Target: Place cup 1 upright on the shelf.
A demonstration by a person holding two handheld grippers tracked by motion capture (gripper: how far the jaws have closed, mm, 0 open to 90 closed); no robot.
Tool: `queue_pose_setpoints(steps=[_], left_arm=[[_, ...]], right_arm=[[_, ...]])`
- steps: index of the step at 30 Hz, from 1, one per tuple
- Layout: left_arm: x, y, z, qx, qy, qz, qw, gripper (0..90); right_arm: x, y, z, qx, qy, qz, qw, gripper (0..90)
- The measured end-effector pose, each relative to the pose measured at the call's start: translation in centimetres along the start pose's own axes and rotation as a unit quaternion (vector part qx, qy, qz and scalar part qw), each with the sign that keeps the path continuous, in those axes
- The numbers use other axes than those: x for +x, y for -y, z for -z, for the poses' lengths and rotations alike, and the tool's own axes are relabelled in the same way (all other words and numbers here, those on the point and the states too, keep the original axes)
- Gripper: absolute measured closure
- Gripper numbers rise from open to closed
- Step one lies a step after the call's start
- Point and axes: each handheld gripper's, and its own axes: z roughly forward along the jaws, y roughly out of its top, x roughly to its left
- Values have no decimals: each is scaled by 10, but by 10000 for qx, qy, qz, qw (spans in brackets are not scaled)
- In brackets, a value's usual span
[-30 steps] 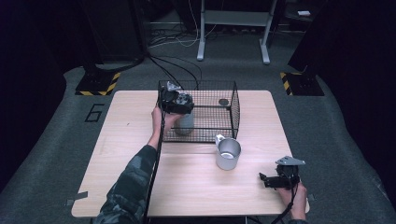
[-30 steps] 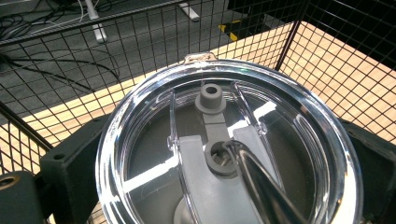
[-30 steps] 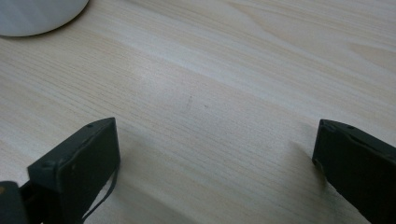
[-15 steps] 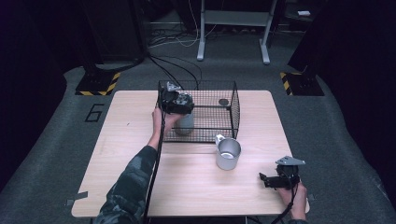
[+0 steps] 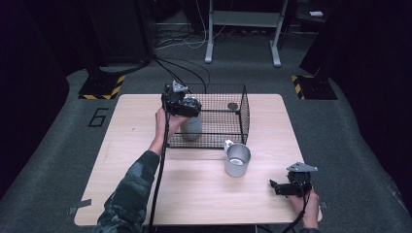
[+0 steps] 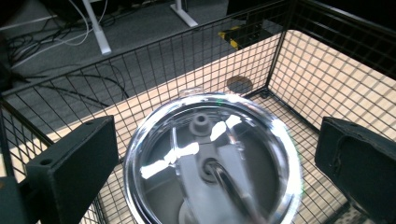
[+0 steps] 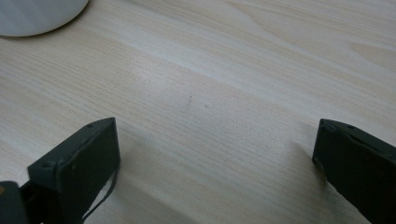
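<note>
Up near the far side of the wooden table stands a black wire basket. Inside it, at its left end, a silver tumbler stands up straight on the basket floor. It has a clear lid on top, and the lid has a grey slider across its middle.

The left gripper hangs right over the tumbler, held by the person's left hand. Its two black jaws are wide apart, one on each side of the lid. From the left gripper view they do not seem to touch the tumbler, and there is a gap on both sides.

A small dark round thing lies on the basket floor, near the far right corner, well apart from the tumbler.

Just outside the basket, at its near right corner, stands a silver mug with a handle. It is open at the top.

The right gripper rests low near the table's near right corner, in the person's right hand. Its jaws are wide apart too, with only bare wood between them. It is well apart from the mug.
</note>
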Motion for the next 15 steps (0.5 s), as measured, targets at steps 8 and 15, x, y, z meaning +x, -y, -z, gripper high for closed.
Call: queue_pose_setpoints(steps=[8,15], left_arm=[[1,-8,31,-129,97,-106,9998,0],[-1,-3,65,-243,272,-264,9990,0]], right_arm=[[0,0,0,0,-1,1,10000,4],[0,0,0,1,-1,1,10000,3]])
